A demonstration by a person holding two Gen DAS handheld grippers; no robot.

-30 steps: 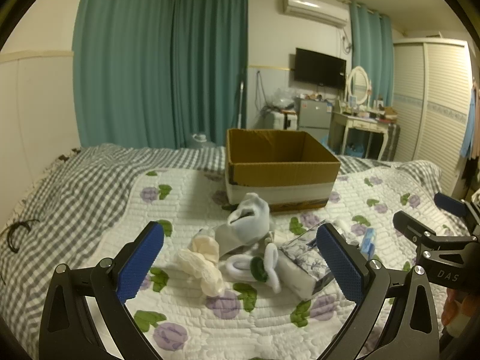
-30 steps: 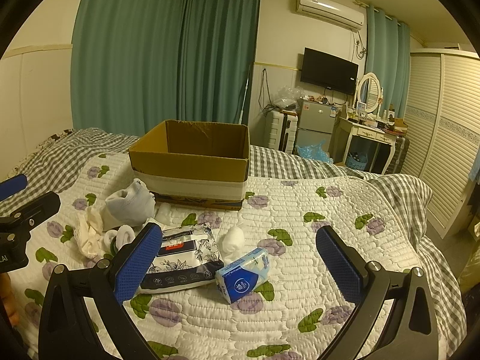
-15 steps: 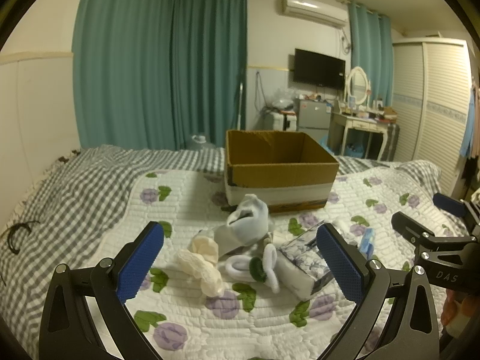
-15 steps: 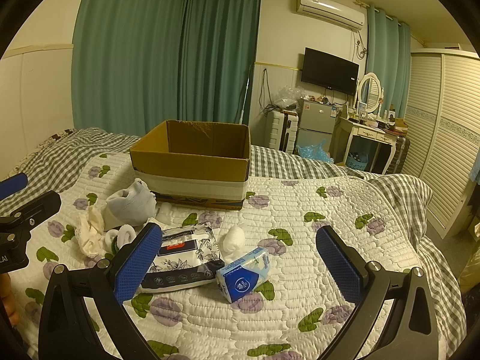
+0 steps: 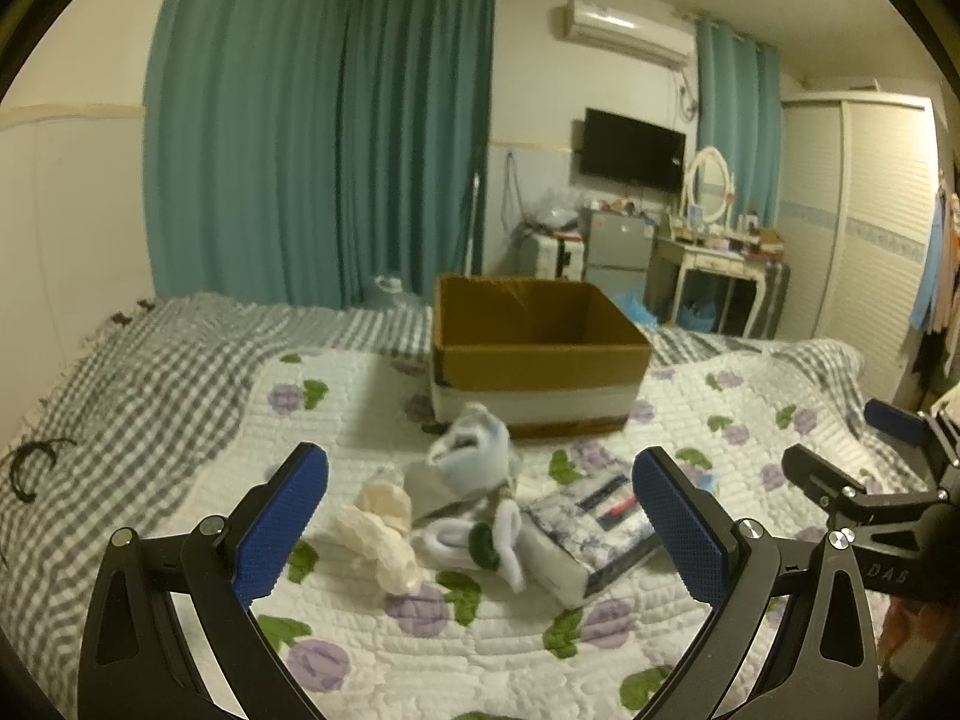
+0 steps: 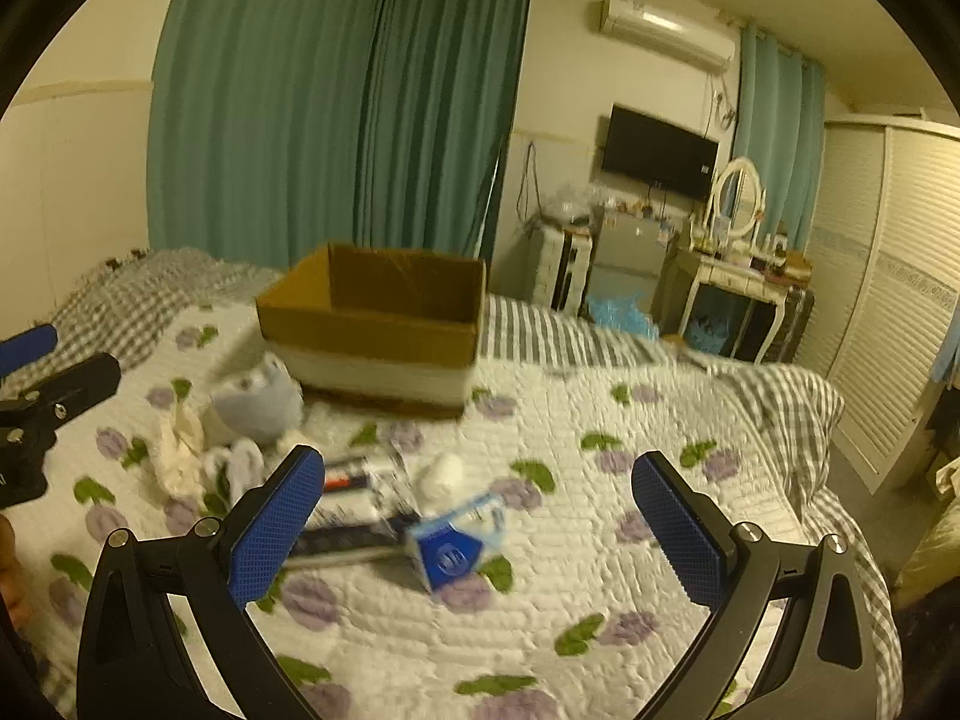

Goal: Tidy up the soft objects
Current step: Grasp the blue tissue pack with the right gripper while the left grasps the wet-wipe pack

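Observation:
An open cardboard box [image 5: 540,354] stands on the bed; it also shows in the right wrist view [image 6: 372,330]. In front of it lies a pile: a grey-blue sock [image 5: 474,462], a cream sock [image 5: 384,531], white socks with green [image 5: 480,540] and a patterned tissue pack [image 5: 594,531]. A blue tissue pack [image 6: 456,543] and a white ball [image 6: 444,474] lie further right. My left gripper [image 5: 480,516] is open above the pile. My right gripper [image 6: 480,516] is open above the blue pack. Both are empty.
The bed has a white floral quilt [image 6: 600,540] over a grey checked blanket [image 5: 138,372]. A black hair clip [image 5: 33,462] lies at the left edge. A dressing table [image 6: 738,282] and a wardrobe [image 6: 900,300] stand beyond the bed's right side.
Both cameras have shifted slightly and the views are blurred by motion. The right gripper has moved a little left toward the packs. Both grippers stay open.

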